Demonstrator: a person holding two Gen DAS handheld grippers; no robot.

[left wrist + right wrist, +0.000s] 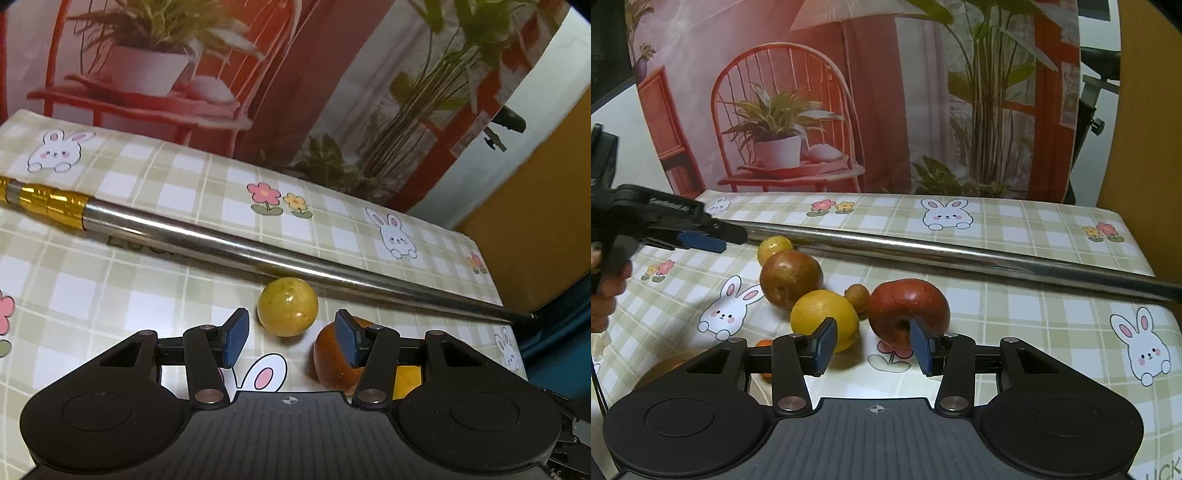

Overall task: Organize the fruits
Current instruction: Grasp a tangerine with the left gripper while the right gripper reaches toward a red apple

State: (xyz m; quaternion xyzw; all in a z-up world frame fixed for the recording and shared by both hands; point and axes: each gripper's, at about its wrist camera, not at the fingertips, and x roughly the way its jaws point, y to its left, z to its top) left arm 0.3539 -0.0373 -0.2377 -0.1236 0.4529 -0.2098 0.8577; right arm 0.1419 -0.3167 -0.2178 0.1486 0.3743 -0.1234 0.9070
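Both claws hang released: right gripper (873,345) before the red apple (908,308) and yellow fruit (824,319), left gripper (291,341) near the small yellow fruit (287,307); steel pole (258,247) crosses behind.

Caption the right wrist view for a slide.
Open right claw before a yellow citrus and red apple on the bunny tablecloth.

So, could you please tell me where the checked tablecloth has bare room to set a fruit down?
Bare cloth lies right of the red apple, toward the table's right edge, and beyond the steel pole. Crowded: the fruit row from the small yellow fruit to that apple.
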